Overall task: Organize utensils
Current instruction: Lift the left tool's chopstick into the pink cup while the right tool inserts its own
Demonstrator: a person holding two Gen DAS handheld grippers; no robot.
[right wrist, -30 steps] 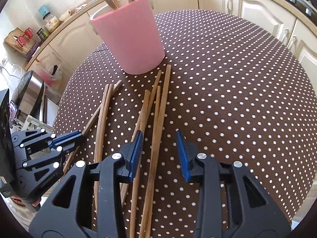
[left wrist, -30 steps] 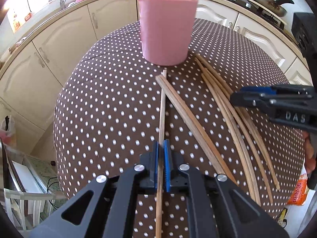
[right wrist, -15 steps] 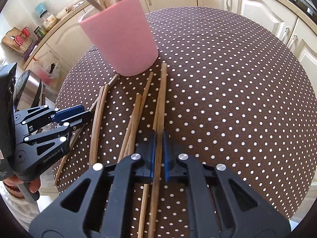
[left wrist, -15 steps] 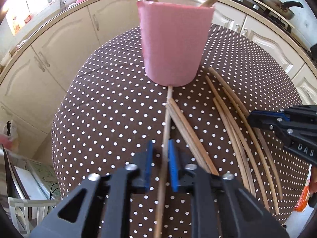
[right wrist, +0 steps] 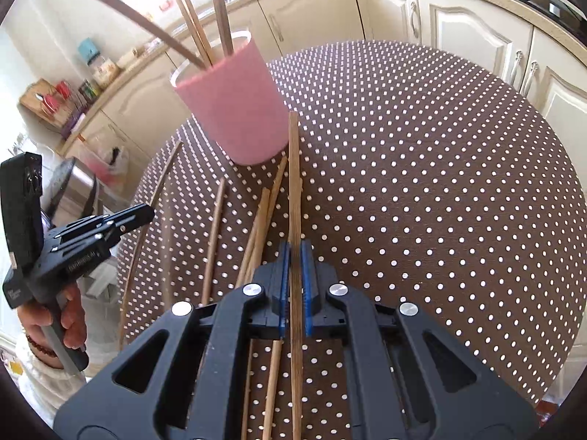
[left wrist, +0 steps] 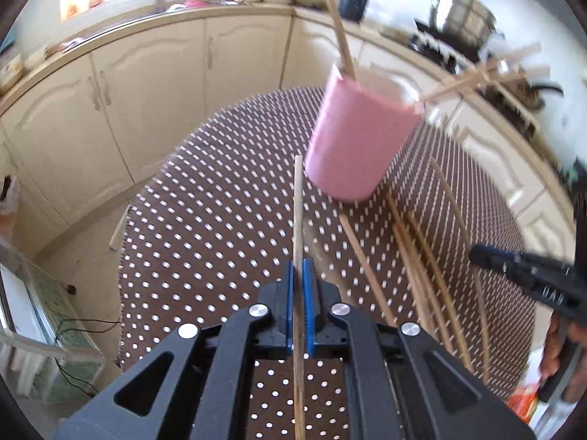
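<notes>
1. The left wrist view is motion-blurred: the dots on the tablecloth [left wrist: 205,242] smear into streaks, and the sticks [left wrist: 473,77] poking from the far side of the pink cup [left wrist: 361,143] show as doubled outlines, so their number cannot be told
2. In both views each held chopstick runs under the gripper body and past the bottom edge, so its rear end is cut off
3. The left gripper [left wrist: 301,275] is clamped on a pale chopstick [left wrist: 298,205]; the tip ends just left of the cup's base, apart from it
4. The right gripper [right wrist: 293,260] is clamped on a darker chopstick [right wrist: 293,183]; the tip lies against the cup's [right wrist: 234,110] right side in the picture, though real contact cannot be told
5. Only the right wrist view shows the cup's open rim and the chopsticks standing in it [right wrist: 220,11] sharply; one dark stick leans far left of the cup
6. Only the right wrist view shows a hand [right wrist: 69,326] wrapped round the left gripper's handle, down-left of the cup
7. The left wrist view shows the right gripper [left wrist: 513,267] from the side, down-right of the cup; fingers [left wrist: 554,355] on its handle are partly cut off
8. Loose chopsticks [right wrist: 214,242] lie flat on the tablecloth [right wrist: 440,183] below the cup, fanned and partly overlapping; they are thin, straw to mid-brown wood
</notes>
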